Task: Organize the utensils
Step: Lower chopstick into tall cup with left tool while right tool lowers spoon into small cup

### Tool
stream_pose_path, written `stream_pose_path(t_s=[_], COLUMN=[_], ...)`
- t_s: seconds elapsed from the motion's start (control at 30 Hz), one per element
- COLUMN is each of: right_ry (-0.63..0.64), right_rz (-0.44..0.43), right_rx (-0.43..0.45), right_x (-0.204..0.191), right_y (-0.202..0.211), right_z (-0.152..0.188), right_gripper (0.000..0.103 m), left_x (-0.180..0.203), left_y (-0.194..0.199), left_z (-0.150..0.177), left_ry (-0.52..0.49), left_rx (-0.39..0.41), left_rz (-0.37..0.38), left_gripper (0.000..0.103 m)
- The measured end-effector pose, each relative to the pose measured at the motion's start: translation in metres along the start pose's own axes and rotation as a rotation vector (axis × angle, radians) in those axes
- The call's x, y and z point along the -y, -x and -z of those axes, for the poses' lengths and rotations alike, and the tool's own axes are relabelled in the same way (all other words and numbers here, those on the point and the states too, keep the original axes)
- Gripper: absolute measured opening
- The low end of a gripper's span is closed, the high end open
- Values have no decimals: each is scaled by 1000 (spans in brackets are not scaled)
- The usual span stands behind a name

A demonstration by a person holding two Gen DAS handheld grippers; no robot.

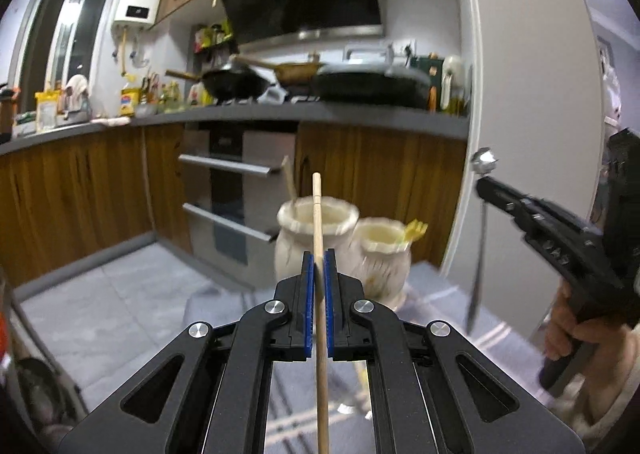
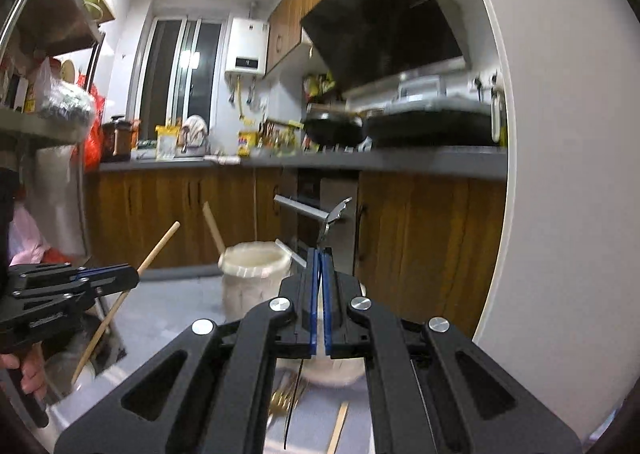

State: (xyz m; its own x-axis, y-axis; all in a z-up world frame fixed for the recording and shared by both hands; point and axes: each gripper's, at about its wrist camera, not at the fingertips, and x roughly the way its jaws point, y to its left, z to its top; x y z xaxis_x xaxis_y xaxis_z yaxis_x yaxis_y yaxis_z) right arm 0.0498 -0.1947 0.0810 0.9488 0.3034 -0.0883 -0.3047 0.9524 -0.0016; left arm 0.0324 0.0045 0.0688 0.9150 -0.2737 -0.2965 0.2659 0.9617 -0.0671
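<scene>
Your left claw [image 1: 319, 268] is pinching a wooden chopstick [image 1: 318, 222] upright, just before the bigger jar [image 1: 304, 242]. Right claw [image 2: 320, 266] is clamped on a metal spoon [image 2: 334, 214]. Both are gripped low, so either could swivel, miss the mouth, or tip a jar.

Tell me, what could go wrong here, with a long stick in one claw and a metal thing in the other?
The left gripper pinches the wooden chopstick around mid-length, so it could pivot or slip. The large jar and small jar stand side by side; a knock might tip one. The right gripper holds a thin metal utensil and is near the left one, so they could collide.
</scene>
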Motion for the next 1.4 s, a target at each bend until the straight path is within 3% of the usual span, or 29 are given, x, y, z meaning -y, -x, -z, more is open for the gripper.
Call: stream_pose_path(t_s=[0.23,0.4,0.7,0.83,1.03,1.23,1.4], right_ry=[-80,-146,-173,-160,-121,-132,-108], right_rz=[9,28,74,95,80,59,109], right_rx=[47,72,112,78,2,6,41], right_x=[18,34,43,45,47,53,53], right_y=[-49,-77,-111,-119,-130,-120,-112], right_z=[-29,-38,-35,-23,-7,-6,-4], right_gripper=[2,2,2,2,2,2,2], left_x=[-2,-6,1,12,12,13,12], left_y=[-40,-82,-144,-162,-152,-115,-96], left_z=[-57,-87,-105,-96,-79,-61,-49], left_ry=[-4,47,20,-66,-83,-92,-85], left_rx=[91,101,137,150,189,222,195], left_rz=[22,35,-86,-146,-138,-99,-61], left_gripper=[5,5,5,5,5,5,5])
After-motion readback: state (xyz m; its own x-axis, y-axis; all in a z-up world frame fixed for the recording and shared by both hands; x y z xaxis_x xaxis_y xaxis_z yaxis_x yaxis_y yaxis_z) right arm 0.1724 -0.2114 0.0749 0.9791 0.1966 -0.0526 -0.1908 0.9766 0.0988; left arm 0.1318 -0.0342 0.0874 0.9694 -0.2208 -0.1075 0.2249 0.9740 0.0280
